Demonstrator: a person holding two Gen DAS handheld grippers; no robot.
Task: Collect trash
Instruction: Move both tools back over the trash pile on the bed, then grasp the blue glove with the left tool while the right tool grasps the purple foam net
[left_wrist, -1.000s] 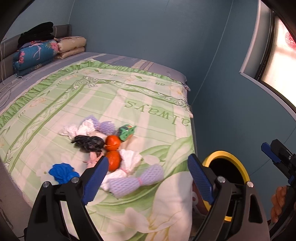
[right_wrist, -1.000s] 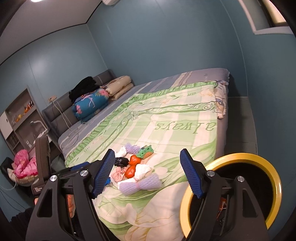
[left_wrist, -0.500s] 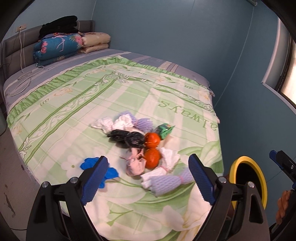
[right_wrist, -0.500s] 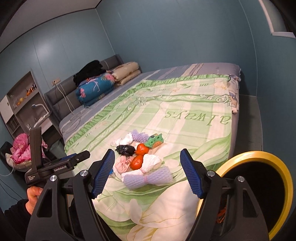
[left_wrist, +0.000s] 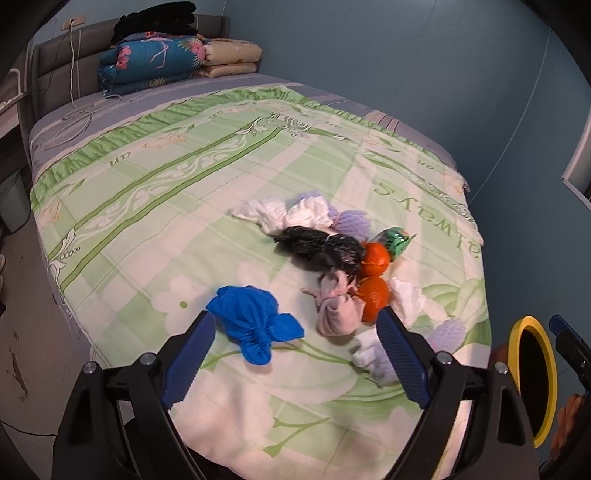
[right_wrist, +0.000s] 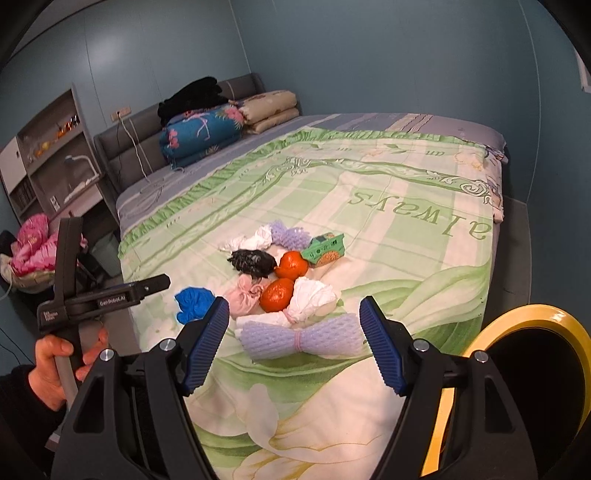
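While the trash sits bunched near the foot corner of the bed (left_wrist: 155, 192), most of the green and white cover (right_wrist: 402, 243) beyond it lies bare, leaving open room on the far side and toward the headboard. The near edge of the bed runs just under both claws, and a bin with a yellow rim (right_wrist: 517, 317) stands on the floor beside that corner, close to the bed's edge.

The left claw (left_wrist: 291, 354) points down over the near edge with its jaws wide and nothing between them; a blue knotted cloth (left_wrist: 255, 325) lies just ahead of its left finger. The right claw (right_wrist: 295, 343) also tilts down with its jaws spread and empty, and a lilac foam net (right_wrist: 303, 339) tied in the middle lies framed between its fingers, apart from the pads. In the right view a hand (right_wrist: 55, 369) grips the handle of the left claw off the bed's left side.

Behind the net sit two oranges (right_wrist: 277, 293), one behind the other, with white crumpled paper (right_wrist: 310, 295) touching the nearer one on the right and a pink knotted bag (right_wrist: 243, 297) on its left. A black bag (right_wrist: 253, 261), more white paper (left_wrist: 273, 216), a second lilac net (right_wrist: 290, 234) and a small green carton (right_wrist: 325, 251) crowd the far side of the pile. Folded quilts (left_wrist: 155, 61) are stacked at the headboard, well apart from the trash.
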